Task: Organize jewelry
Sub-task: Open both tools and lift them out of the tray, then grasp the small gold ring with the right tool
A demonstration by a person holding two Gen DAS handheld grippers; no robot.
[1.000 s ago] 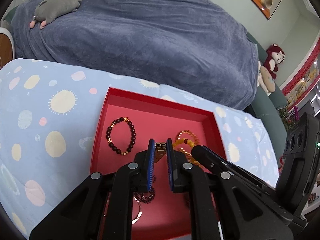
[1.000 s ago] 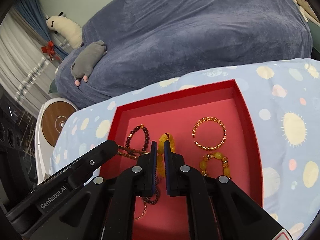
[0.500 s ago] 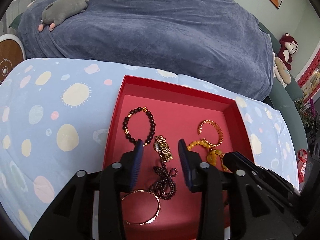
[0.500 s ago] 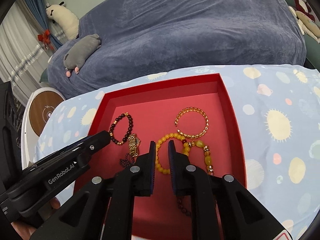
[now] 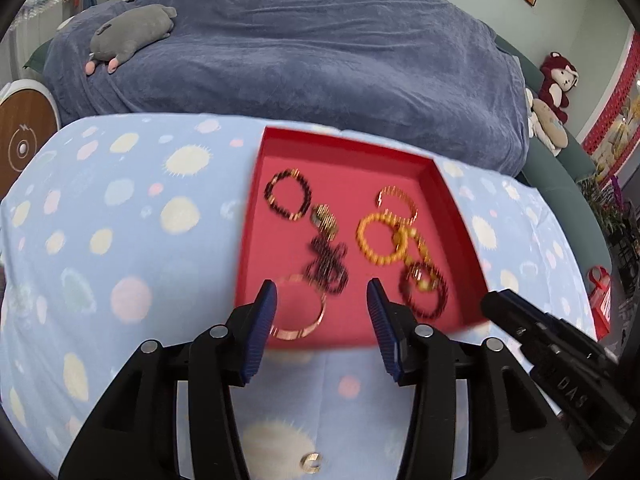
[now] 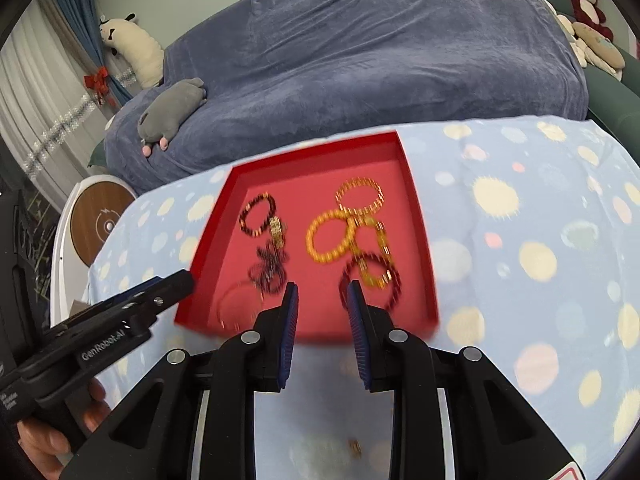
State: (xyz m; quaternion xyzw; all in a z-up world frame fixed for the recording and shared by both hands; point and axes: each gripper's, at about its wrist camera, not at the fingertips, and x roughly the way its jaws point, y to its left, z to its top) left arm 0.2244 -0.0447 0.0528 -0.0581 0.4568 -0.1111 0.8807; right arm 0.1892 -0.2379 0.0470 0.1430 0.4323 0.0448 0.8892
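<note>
A red tray (image 5: 456, 208) (image 6: 416, 200) lies on the spotted blue cloth and holds several bracelets: a dark bead bracelet (image 5: 288, 194) (image 6: 258, 216), a gold watch (image 5: 326, 218) (image 6: 277, 230), a yellow bead bracelet (image 5: 378, 238) (image 6: 330, 238), a gold chain bracelet (image 5: 398, 200) (image 6: 360, 194), a dark bead string (image 5: 326, 266) and a thin gold bangle (image 5: 298, 308). My left gripper (image 5: 322, 306) is open and empty over the tray's near edge. My right gripper (image 6: 322, 302) is open and empty at the near edge too. A small gold ring (image 5: 311, 462) (image 6: 354, 446) lies on the cloth below the grippers.
A sofa under a blue-grey blanket (image 5: 320, 60) stands behind the table, with a grey plush toy (image 5: 132, 36) on it. A round wooden-topped object (image 6: 100, 216) stands to the left. Plush toys (image 5: 556, 84) sit at the far right.
Both grippers have pulled back from inside the tray toward its near edge and opened. The left let go of the gold watch, which now lies in the tray.
</note>
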